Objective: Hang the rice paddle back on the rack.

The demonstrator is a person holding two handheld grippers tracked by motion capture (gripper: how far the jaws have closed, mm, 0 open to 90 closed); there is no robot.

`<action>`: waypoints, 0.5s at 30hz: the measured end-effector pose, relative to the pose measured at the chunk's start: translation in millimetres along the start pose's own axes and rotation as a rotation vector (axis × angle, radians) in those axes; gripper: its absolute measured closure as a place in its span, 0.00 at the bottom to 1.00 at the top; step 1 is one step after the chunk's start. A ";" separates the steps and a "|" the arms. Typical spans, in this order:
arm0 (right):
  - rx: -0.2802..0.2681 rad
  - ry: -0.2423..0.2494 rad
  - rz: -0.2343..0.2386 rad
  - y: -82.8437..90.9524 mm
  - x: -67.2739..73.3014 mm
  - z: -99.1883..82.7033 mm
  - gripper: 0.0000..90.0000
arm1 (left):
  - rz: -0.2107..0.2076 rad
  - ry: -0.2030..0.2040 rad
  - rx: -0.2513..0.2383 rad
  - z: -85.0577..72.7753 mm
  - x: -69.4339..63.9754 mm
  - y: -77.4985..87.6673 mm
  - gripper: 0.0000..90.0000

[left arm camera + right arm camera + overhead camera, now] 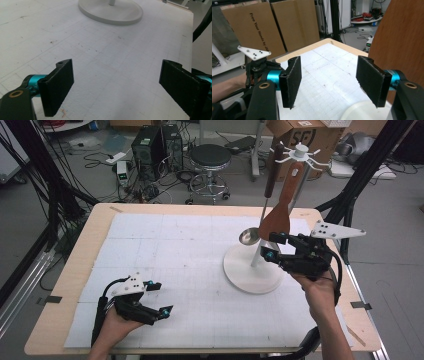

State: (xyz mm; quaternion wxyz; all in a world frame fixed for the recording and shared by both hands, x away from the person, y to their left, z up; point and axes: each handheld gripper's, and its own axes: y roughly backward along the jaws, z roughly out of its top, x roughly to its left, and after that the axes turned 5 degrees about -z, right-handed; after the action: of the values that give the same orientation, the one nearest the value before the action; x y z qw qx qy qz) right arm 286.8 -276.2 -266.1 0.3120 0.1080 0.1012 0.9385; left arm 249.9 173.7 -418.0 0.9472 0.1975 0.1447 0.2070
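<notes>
High view showed my right gripper [271, 246] spread, nothing between its pads, just beside the wooden spatula [278, 212] that hung from the white rack [300, 154] next to a ladle [248, 236]; I judged the spatula was hung there so its blade dangled free for a sideways pinch. My left gripper [160, 297] rested wide apart and empty, low over the table [70, 270], well clear of the rack's base [112, 13].

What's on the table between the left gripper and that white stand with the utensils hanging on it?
Nothing: in the high view, only bare white gridded mat lies between the left gripper and the stand's round base.
</notes>
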 end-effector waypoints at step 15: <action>0.032 -0.014 -0.001 -9.2 2.1 -24.2 0.36 | 0.003 0.006 -0.003 -0.5 0.6 0.5 0.14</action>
State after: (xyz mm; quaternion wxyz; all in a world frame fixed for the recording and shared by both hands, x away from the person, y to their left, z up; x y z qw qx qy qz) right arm 283.8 -270.6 -291.3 0.3114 0.1195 0.1139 0.9358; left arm 250.1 174.6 -418.4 0.9467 0.1958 0.1470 0.2094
